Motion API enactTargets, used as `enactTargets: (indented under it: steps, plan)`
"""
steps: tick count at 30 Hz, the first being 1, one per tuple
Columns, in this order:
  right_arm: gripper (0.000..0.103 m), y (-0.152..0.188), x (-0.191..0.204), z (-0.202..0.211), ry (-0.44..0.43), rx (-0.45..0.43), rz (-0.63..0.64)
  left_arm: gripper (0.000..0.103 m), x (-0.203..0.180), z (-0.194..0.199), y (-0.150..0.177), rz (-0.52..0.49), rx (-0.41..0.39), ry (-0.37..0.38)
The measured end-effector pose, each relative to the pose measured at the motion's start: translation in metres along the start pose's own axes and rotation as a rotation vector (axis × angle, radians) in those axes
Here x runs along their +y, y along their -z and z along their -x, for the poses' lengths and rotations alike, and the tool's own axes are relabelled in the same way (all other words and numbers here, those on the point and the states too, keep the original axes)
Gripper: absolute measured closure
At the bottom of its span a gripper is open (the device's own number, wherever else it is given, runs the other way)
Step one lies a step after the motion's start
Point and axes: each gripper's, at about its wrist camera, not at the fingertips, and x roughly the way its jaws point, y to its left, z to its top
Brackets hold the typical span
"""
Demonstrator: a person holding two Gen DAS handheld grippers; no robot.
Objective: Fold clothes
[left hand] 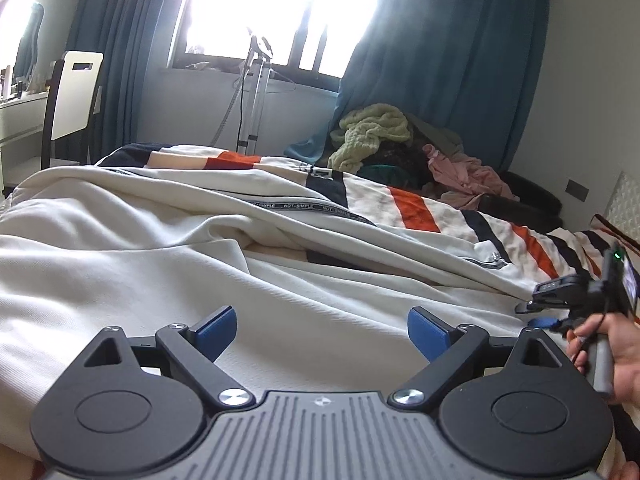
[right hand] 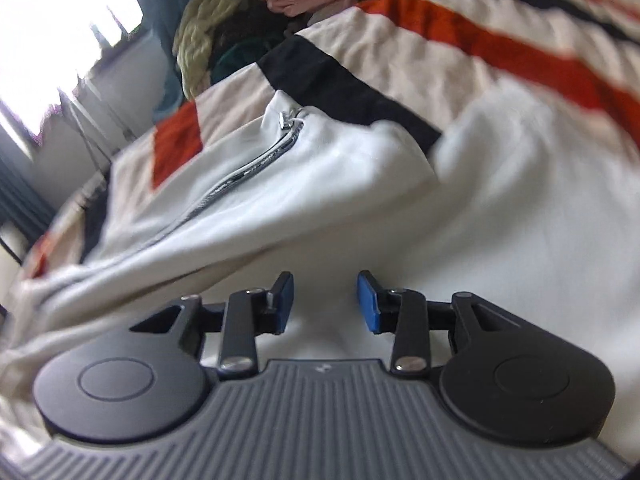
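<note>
A cream-white jacket (left hand: 168,248) with a lettered zip band lies rumpled across the bed. In the right wrist view the jacket (right hand: 320,184) shows a zipper (right hand: 256,160) and a folded edge. My left gripper (left hand: 322,334) is open and empty, low over the white cloth. My right gripper (right hand: 326,304) is open with a smaller gap, close over the white cloth, holding nothing. The right gripper also shows in the left wrist view (left hand: 548,304) at the right edge, held by a hand.
The bed has a striped cover (left hand: 412,208) in cream, orange and dark blue. A pile of clothes (left hand: 400,148) lies at the far side by the blue curtain (left hand: 440,40). A chair (left hand: 72,100) and a stand (left hand: 252,100) are by the window.
</note>
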Motion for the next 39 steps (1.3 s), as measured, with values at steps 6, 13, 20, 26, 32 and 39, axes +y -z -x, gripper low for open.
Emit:
enactTargets:
  steps: [6, 13, 20, 26, 32, 39]
  plan:
    - [0.066, -0.033, 0.001, -0.03, 0.013, -0.067, 0.005, 0.009, -0.002, -0.03, 0.007, 0.002, 0.066, 0.019]
    - [0.064, -0.06, -0.016, -0.054, 0.096, -0.271, -0.034, 0.008, -0.017, -0.069, 0.019, -0.064, 0.143, 0.053]
    - [0.044, -0.059, -0.035, -0.061, -0.072, -0.226, -0.255, 0.008, -0.027, -0.078, 0.028, -0.117, 0.162, 0.057]
    - [0.029, -0.053, -0.048, -0.062, -0.201, -0.139, -0.383, 0.008, -0.023, -0.066, 0.024, -0.077, 0.139, 0.063]
    - [0.095, -0.054, -0.05, -0.054, -0.176, -0.117, -0.459, 0.008, -0.02, -0.063, 0.02, -0.056, 0.122, 0.063]
    - [0.097, -0.163, 0.027, -0.003, -0.157, -0.278, -0.273, 0.008, -0.015, -0.061, 0.016, -0.027, 0.107, 0.078]
